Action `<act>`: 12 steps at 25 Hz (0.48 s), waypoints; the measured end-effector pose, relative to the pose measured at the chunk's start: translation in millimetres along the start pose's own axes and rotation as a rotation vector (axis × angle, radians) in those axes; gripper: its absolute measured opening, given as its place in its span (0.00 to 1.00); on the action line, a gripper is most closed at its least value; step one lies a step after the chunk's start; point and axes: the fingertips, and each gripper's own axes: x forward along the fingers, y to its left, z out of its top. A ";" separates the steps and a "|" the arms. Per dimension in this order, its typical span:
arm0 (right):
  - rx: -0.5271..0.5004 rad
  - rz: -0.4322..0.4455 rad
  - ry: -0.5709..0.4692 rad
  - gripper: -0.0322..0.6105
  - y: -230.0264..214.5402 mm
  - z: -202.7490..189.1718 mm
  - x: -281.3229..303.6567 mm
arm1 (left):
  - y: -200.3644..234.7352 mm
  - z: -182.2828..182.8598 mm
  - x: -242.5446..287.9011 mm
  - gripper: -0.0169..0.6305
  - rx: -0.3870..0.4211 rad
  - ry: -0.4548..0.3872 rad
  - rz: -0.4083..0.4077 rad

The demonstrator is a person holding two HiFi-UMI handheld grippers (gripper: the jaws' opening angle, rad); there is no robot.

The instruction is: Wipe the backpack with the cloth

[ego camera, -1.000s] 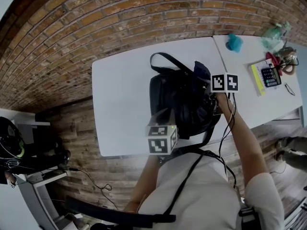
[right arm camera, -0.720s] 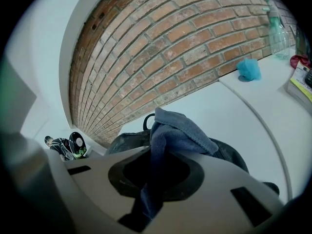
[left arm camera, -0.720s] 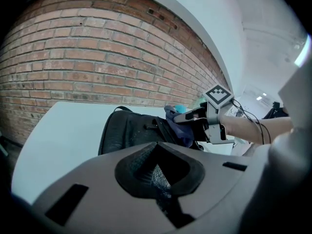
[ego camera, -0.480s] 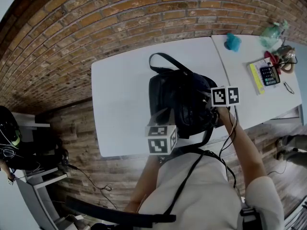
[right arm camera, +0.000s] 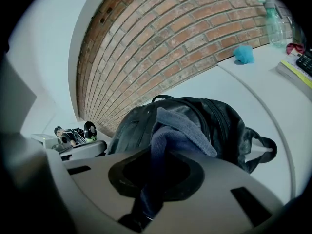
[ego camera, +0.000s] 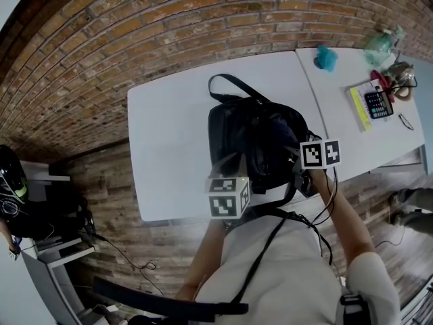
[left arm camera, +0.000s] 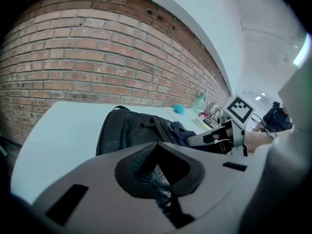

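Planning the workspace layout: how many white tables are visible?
2. One white table holds the backpack; the other table adjoins its right end, carrying a calculator. More could be out of frame.

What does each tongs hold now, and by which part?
The right tongs grip the cloth by one bunched end; the left tongs grip the backpack by a pinched fold.

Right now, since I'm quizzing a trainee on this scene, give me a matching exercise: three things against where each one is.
1 backpack
2 cloth
3 teal object

a in the right hand-held gripper
b beside the brick wall
c pinched by the left hand-held gripper

Pairs: 1-c, 2-a, 3-b
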 end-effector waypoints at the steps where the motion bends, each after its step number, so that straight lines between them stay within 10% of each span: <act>1: -0.003 0.002 0.009 0.11 0.8 -5.6 -2.4 | -0.1 0.0 -0.4 0.03 0.000 -0.001 0.001; 12: 0.041 0.031 0.077 0.11 5.0 -44.2 -20.2 | -1.4 -3.1 -0.1 0.03 -0.002 0.006 0.000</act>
